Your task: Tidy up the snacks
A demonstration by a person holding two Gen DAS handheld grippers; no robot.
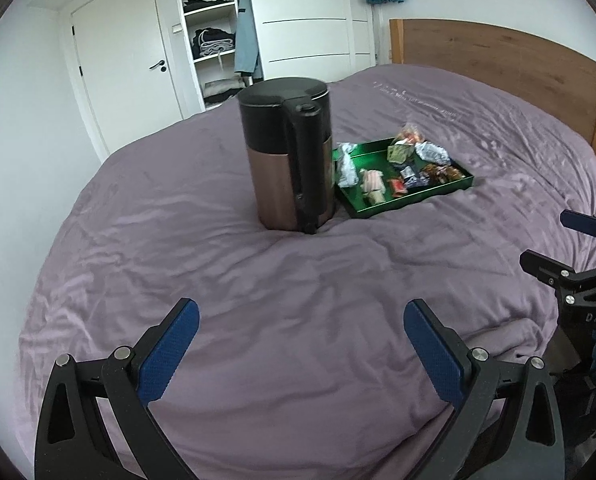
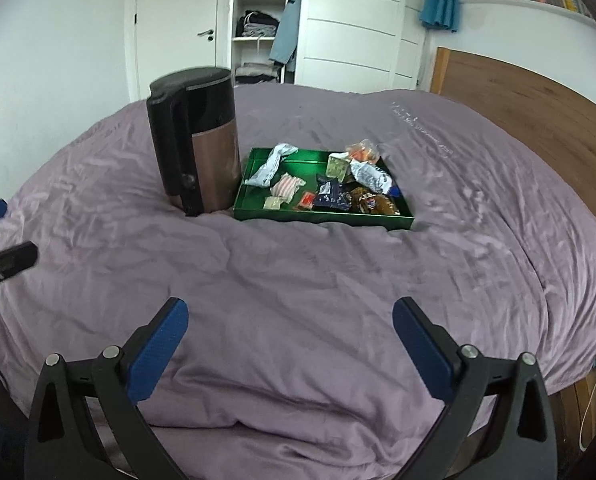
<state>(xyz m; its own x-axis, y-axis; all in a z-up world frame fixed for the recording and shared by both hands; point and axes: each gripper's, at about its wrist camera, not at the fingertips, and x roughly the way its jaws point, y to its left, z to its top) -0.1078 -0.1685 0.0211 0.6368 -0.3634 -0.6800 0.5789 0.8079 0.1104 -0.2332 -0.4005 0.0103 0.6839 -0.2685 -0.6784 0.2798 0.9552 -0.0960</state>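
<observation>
While we hold both the left gripper [image 1: 301, 344] and the right gripper [image 2: 290, 340] wide apart and empty over the bed [image 2: 298, 280], the snacks [image 2: 330, 184] lie jumbled in the green tray [image 2: 322, 218]. Its soft footing (a rumpled duvet) could tip it under our reach, and the kettle [image 2: 195, 140] just beside it could topple.

purple-covered bed [image 2: 338, 280], wooden headboard [image 2: 530, 120], white wardrobe [image 2: 350, 20], perhaps daylight.

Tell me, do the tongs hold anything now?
Nothing is held. The left tongs and right tongs are both open over the bed cover.
</observation>
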